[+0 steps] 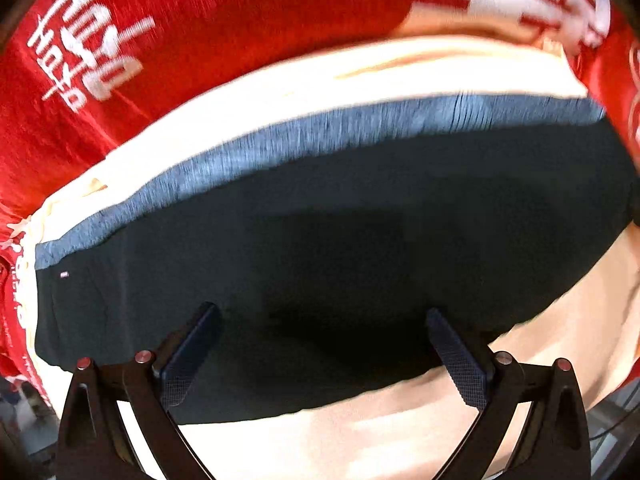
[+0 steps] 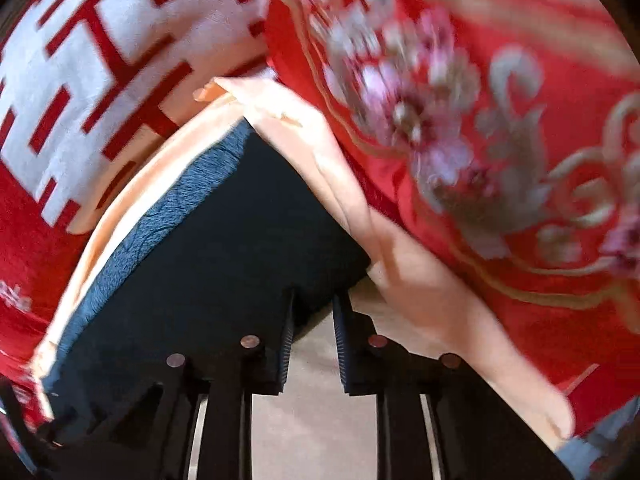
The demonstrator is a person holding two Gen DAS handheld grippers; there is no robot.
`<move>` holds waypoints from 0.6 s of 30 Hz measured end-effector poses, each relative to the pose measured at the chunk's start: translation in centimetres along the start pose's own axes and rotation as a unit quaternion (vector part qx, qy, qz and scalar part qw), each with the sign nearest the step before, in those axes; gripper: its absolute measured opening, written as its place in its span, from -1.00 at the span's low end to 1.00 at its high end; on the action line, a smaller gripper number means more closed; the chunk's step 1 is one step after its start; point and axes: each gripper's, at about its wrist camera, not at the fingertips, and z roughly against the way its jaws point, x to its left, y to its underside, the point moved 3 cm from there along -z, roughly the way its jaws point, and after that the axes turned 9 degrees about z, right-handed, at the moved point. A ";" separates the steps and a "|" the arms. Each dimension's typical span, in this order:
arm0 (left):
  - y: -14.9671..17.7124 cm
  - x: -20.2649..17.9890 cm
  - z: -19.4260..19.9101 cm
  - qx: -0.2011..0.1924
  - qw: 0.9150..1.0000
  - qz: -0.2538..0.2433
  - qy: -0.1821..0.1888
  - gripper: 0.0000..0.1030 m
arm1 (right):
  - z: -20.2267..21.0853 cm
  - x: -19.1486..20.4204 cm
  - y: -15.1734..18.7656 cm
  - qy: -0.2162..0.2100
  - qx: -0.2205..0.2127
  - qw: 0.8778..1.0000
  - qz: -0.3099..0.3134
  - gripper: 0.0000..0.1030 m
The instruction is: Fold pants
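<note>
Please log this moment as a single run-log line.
dark navy fabric pants with blue-grey waistband: flat on cream cloth | left gripper: open above | right gripper: narrow gap, at edge

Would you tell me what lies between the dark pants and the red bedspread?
A peach cloth lies between the pants and the red bedspread, shown in both wrist views.

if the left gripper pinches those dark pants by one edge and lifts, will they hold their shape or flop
Probably flop. The dark pants lie flat and thin on the peach cloth, following its surface, so they look soft, not stiff. The ribbed blue waistband seems thicker and may hang heavier. They likely weigh little, but the folded layers could slide apart when lifted.
</note>
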 end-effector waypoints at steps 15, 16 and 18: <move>-8.3 1.3 -4.3 -0.018 0.994 0.106 -0.002 1.00 | -7.1 10.4 -4.6 -0.092 0.020 0.986 0.138 -0.55; -8.6 1.5 -4.4 -0.022 0.994 0.109 0.003 1.00 | -7.5 10.3 -5.0 -0.091 0.011 0.986 0.136 -0.55; -9.0 1.4 -4.6 -0.026 0.994 0.101 0.004 1.00 | -7.9 10.1 -5.8 -0.067 -0.003 0.987 0.143 -0.55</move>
